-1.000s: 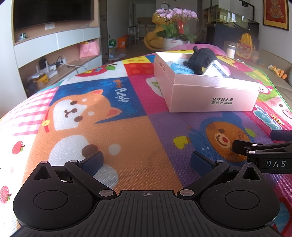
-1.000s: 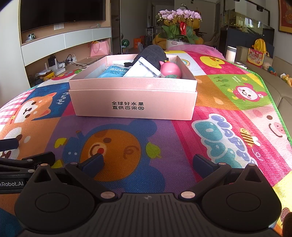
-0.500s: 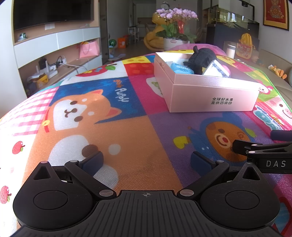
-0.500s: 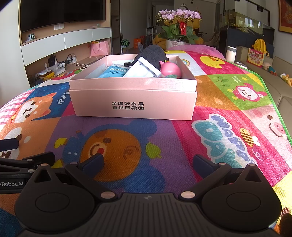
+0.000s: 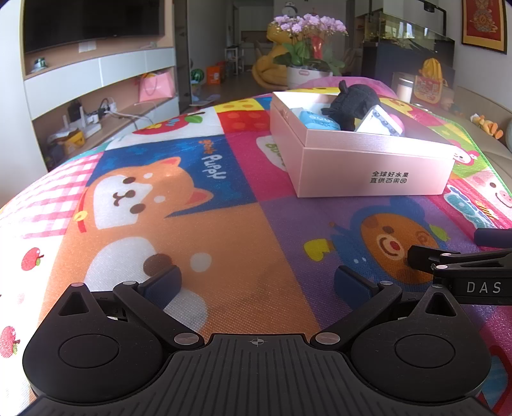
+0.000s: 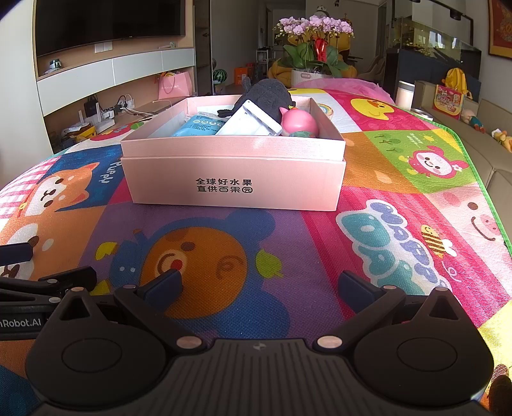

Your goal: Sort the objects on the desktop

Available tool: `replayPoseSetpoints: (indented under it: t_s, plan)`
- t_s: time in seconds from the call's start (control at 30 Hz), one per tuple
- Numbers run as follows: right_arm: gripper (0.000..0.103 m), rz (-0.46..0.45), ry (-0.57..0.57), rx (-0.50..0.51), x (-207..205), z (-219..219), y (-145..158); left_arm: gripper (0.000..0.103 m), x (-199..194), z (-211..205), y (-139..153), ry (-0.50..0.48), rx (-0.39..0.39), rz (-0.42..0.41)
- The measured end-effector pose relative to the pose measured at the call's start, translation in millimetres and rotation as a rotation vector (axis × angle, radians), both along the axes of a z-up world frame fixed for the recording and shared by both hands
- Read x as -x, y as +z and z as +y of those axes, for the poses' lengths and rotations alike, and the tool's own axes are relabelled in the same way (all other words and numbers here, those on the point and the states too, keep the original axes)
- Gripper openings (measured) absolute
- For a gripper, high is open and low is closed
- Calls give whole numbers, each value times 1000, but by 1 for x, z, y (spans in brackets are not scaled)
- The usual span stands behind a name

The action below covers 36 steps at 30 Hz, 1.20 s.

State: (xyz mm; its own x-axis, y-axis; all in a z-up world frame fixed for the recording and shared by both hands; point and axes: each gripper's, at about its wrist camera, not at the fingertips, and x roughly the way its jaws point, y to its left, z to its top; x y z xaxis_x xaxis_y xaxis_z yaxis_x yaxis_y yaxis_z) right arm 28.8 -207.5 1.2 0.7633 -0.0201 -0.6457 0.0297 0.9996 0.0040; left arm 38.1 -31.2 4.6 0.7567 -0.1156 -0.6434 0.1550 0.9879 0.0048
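Daylit living room: wall-mounted television (image 6: pixel 108 25), potted orchids (image 6: pixel 315 38), beige sofa (image 6: pixel 492 128).

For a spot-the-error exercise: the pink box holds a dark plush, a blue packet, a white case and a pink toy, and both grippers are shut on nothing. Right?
One error: both grippers, left and right, are open, as each wrist view shows. The box contents are as stated.

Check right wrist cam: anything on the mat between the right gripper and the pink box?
Nothing. In the right wrist view, only bare play mat lies between the open right gripper and the pink box.
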Motion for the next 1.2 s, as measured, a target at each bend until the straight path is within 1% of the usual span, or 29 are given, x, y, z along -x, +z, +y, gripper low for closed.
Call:
replayPoseSetpoints:
  t_s: [1.2]
  plan:
    - [103,-1,0,0,0,0,0,103,0,0,0,0,0,0]
